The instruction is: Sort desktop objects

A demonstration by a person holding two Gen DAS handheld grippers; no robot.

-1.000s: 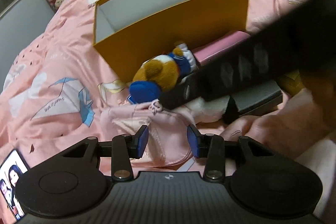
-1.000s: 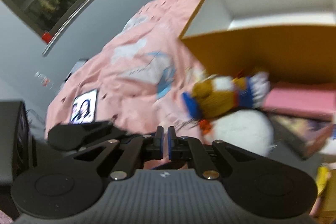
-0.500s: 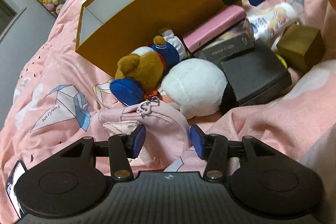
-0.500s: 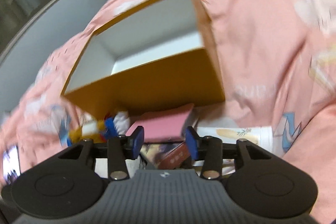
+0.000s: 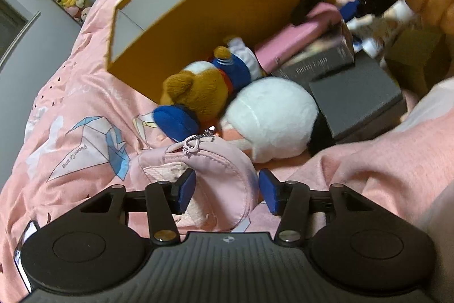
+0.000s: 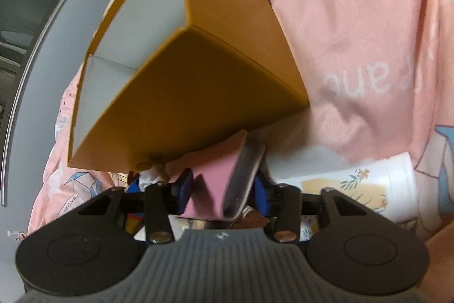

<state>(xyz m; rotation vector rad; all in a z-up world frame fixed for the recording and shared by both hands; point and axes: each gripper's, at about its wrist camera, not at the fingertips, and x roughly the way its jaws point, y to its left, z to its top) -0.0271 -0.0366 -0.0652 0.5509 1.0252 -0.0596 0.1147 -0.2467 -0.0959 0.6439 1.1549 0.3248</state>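
Left wrist view: the left gripper (image 5: 227,193) straddles the pink pouch (image 5: 210,166) in front of the orange box (image 5: 215,19), fingers closing, not yet pressing.

Right wrist view: the right gripper (image 6: 224,196), clenched a second ago, now closes around the pink book (image 6: 218,178) below the box (image 6: 198,93); pickup imminent.

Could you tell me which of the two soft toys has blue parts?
The brown plush bear, lying against the yellow box; the round plush ball beside it is plain white.
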